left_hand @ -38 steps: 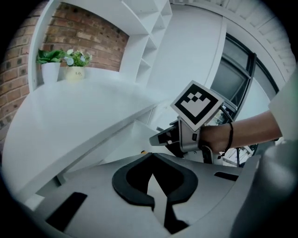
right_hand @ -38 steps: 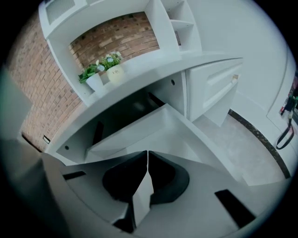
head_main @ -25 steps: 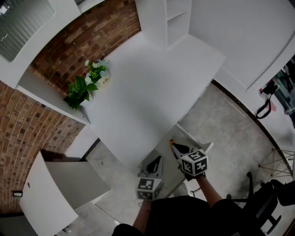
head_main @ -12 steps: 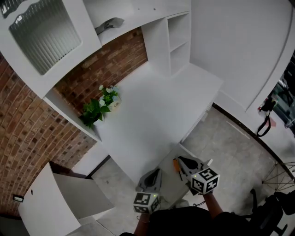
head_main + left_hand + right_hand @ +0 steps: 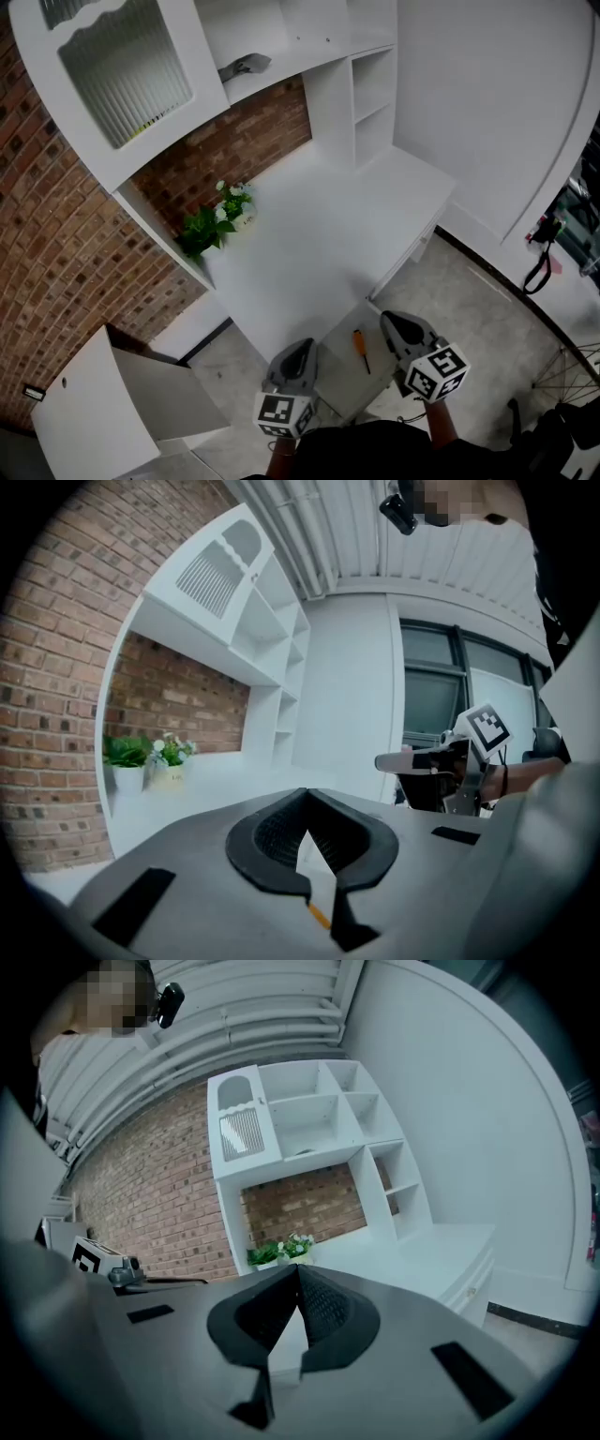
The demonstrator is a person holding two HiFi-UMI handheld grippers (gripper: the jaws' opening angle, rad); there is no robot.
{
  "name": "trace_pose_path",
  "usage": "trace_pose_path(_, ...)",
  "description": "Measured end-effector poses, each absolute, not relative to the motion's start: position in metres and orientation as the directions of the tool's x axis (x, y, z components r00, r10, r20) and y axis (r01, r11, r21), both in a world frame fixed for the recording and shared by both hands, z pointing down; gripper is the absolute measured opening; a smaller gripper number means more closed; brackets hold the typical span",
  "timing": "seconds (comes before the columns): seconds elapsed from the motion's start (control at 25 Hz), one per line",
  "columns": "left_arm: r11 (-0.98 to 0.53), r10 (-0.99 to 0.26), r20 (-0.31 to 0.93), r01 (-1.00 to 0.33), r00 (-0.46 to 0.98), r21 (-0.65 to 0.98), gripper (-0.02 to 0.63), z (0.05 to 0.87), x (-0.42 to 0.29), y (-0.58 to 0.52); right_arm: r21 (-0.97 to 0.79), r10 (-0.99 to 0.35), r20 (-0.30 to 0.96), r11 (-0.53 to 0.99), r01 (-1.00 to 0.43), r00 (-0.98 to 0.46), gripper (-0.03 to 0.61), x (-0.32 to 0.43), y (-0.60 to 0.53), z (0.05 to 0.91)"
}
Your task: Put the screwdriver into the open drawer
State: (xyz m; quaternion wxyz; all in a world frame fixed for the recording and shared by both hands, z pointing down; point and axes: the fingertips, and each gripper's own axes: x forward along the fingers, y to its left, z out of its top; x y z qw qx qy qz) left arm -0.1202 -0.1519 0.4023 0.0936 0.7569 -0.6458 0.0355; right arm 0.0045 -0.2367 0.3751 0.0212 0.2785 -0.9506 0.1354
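The screwdriver (image 5: 360, 349), with an orange handle and a dark shaft, lies in the open white drawer (image 5: 336, 373) at the desk's front edge. Neither gripper touches it. My left gripper (image 5: 302, 345) hovers over the drawer's left side with its jaws shut and nothing between them. Past its jaws (image 5: 305, 793) in the left gripper view, a bit of the orange screwdriver (image 5: 319, 914) shows below. My right gripper (image 5: 390, 321) hangs over the drawer's right side, shut and empty. It points almost level towards the desk (image 5: 298, 1267).
The white desk (image 5: 309, 244) carries a potted plant and a small flower pot (image 5: 220, 220) by the brick wall. Above it stands a white hutch with shelves (image 5: 370, 94). A white cabinet door (image 5: 94, 403) stands open at lower left. A dark chair (image 5: 553, 436) is at lower right.
Both grippers have risen off the drawer and spread slightly apart. The screwdriver stays in the drawer, now apart from the right gripper's tip. The head view has tilted up.
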Motion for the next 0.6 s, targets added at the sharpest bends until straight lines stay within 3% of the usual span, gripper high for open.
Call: trace_pose_path(0.6,-0.079,-0.993,0.08,-0.997,0.081,0.023,0.008,0.359,-0.138,-0.144,-0.17,-0.586,0.036,0.795,-0.582,-0.81,0.015,0.027,-0.243,0.333)
